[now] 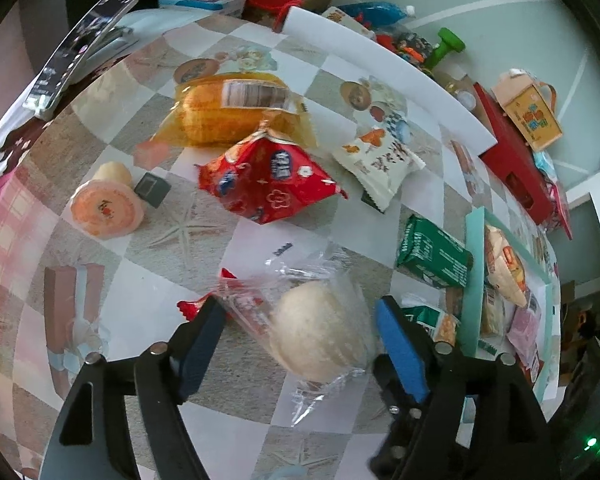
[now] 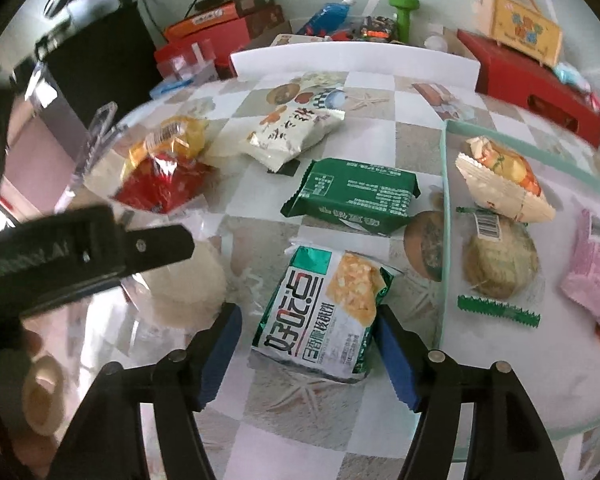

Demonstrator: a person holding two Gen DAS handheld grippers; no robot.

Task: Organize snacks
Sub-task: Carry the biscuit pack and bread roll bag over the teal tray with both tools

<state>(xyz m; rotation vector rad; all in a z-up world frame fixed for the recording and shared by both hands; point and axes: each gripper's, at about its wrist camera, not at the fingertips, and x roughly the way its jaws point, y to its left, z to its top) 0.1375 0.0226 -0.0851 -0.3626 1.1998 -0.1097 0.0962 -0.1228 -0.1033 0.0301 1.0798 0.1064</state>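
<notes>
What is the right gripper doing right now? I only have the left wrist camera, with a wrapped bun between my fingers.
Observer: The right gripper is open around a green-and-white biscuit pack that lies flat on the table, not clamped.
Operator: What's in the tray that I can't make out?
Observer: A round brown pastry in clear wrap with green ends lies in the tray, just in front of the cream packet.
Operator: Any room left there?
Observer: Yes, the near part of the tray floor, in front of the pastry, is bare.
</notes>
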